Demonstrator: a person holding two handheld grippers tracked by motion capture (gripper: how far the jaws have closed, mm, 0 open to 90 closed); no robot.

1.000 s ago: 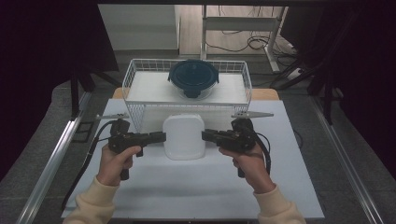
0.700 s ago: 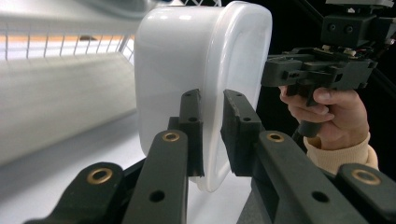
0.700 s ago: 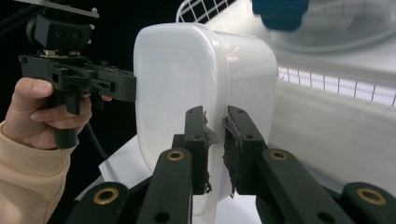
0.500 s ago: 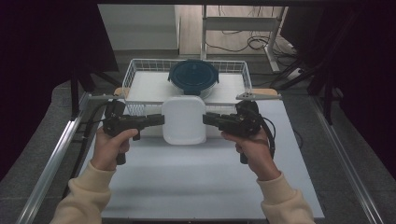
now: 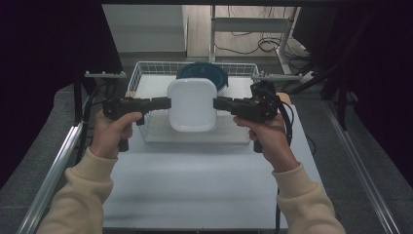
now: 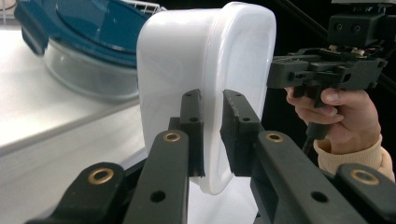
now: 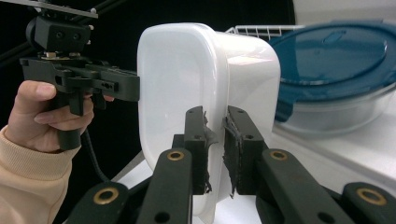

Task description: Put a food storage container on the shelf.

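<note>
While gripper views show pinched rims, the wire basket [image 5: 146, 73] appears overhead.

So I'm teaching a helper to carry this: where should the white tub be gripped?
By its thin rim, at the two opposite side edges, coming in level from left and right. The white tub has wide smooth walls; only the rim fits between jaws, as the left gripper and right gripper pinch it.

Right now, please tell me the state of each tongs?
Left tongs: closed on the rim of the white container.
Right tongs: closed on the opposite rim of the same container.
</note>
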